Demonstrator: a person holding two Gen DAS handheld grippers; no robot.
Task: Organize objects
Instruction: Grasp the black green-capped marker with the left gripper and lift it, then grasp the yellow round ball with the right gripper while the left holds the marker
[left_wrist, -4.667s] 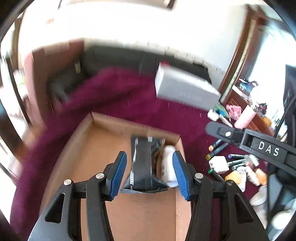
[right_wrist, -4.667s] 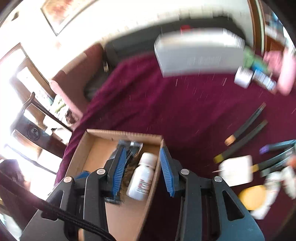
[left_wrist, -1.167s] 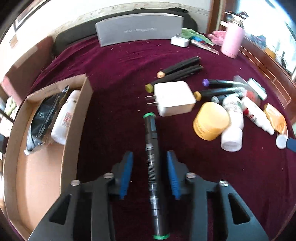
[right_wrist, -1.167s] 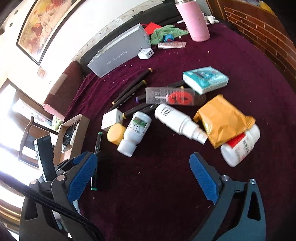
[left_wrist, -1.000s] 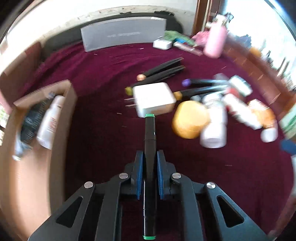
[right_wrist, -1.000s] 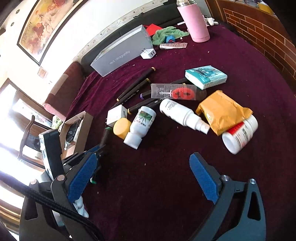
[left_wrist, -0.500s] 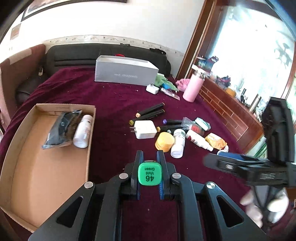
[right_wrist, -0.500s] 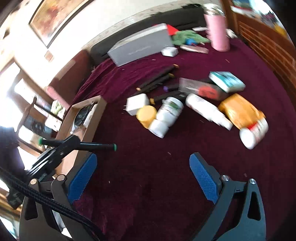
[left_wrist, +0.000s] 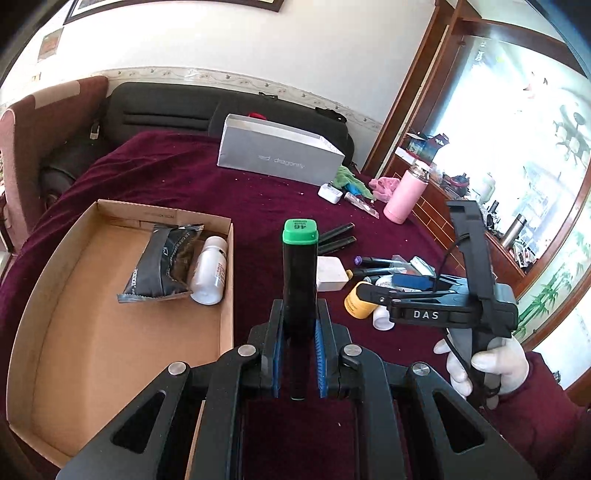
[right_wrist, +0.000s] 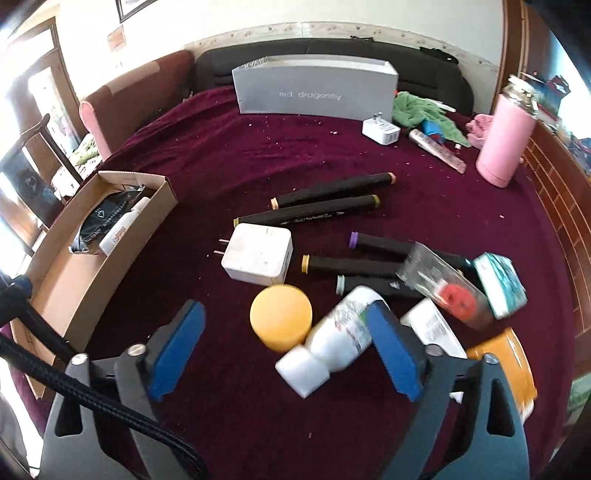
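My left gripper is shut on a black marker with a green cap and holds it up above the maroon cloth, just right of the cardboard box. The box holds a black packet and a white bottle. My right gripper is open and empty, low over a yellow jar and a white bottle. It also shows in the left wrist view, to the right. A white charger and several black markers lie beyond.
A grey shoebox stands at the back. A pink flask, green cloth and small charger sit back right. A clear pack, teal tissue pack and orange pouch crowd the right side.
My left gripper closed on the green-capped marker, lifted it off the cloth and tilted it upright. My right gripper has come down towards the yellow jar and white bottle, still open.
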